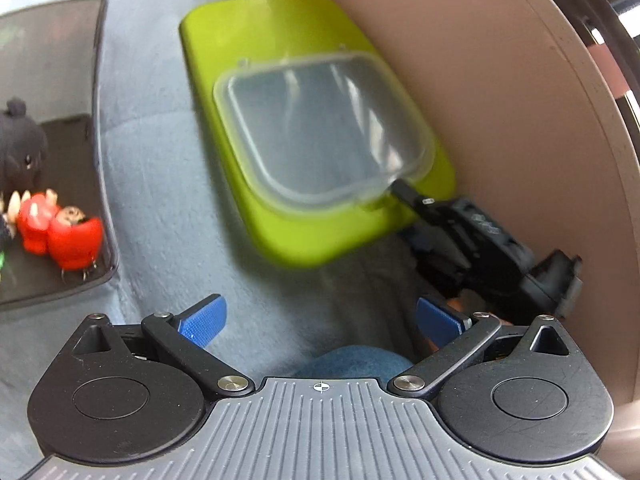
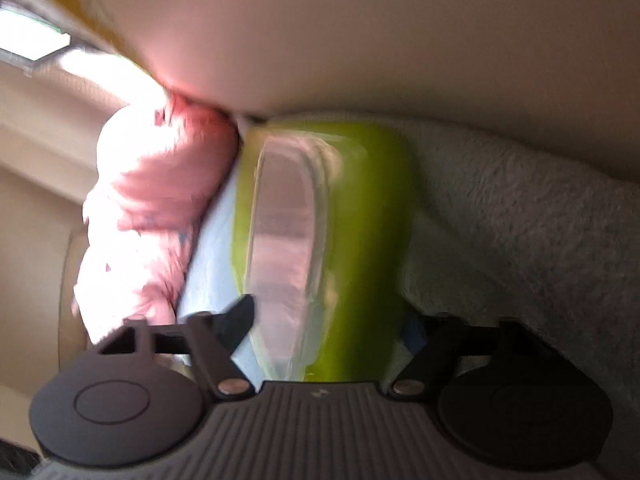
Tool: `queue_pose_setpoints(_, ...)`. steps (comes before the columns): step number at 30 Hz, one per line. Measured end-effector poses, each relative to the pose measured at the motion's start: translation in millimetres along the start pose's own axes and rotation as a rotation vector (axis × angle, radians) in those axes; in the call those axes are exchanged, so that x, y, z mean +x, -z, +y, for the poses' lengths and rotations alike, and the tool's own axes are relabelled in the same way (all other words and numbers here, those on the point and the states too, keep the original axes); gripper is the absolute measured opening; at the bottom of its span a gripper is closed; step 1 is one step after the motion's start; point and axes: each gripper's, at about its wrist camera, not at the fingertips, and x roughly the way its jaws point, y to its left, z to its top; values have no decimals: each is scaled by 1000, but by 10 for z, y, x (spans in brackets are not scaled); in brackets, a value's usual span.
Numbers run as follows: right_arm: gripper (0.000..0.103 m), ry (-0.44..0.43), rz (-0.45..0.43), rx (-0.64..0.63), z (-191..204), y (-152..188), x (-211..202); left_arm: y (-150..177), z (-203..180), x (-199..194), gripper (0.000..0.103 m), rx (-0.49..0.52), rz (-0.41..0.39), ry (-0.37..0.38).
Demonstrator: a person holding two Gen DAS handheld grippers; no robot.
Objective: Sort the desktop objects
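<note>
the left gripper (image 1: 320,320) hangs open over the grey cloth (image 1: 160,168), blue pads (image 1: 202,320) wide apart with nothing between them. at two o'clock the right gripper (image 1: 404,190) pinches the near corner of a clear lid (image 1: 320,128) against the green box (image 1: 280,40); in its own view the box (image 2: 368,220) and lid (image 2: 284,240) fill the gap between its fingers (image 2: 240,316). at nine o'clock a black tray (image 1: 102,160) holds red figures (image 1: 60,232) and a dark plush (image 1: 20,140). a tan wall (image 1: 500,120) runs along the right.
</note>
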Motion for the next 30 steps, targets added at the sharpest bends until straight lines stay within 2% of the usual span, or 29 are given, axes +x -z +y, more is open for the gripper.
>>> queue_pose_setpoints(2, 33, -90, 20, 65, 24, -8, -60, 23, 85, -3, 103, -40, -2, 31)
queue_pose_setpoints(7, 29, -186, 24, 138, 302, 137, -149, 82, 299, -10, 103, -139, -9, 107)
queue_pose_setpoints(12, 28, -271, 7, 254, 343, 157, -299, 69, 497, -34, 103, -234, -75, 204)
queue_pose_setpoints(15, 27, -309, 6, 279, 308, 253, -508, 4, 553, 77, 103, -297, -73, 267)
queue_pose_setpoints(20, 25, -288, 17, 287, 235, 334, -752, -191, 341, 361, 103, -281, -28, 267)
queue_pose_setpoints(24, 27, -194, -25, 256, 162, 431, -835, -208, 265, 506, 102, -364, 21, 320)
queue_pose_setpoints(27, 34, -111, -74, 194, 158, 484, -856, -207, 201, 536, 93, -379, 67, 362)
queue_pose_setpoints(29, 48, -66, -94, 161, 183, 515, -821, -213, 148, 515, 88, -370, 64, 352)
queue_pose_setpoints(30, 51, -69, -92, 180, 166, 545, -789, -219, 137, 517, 86, -377, 67, 356)
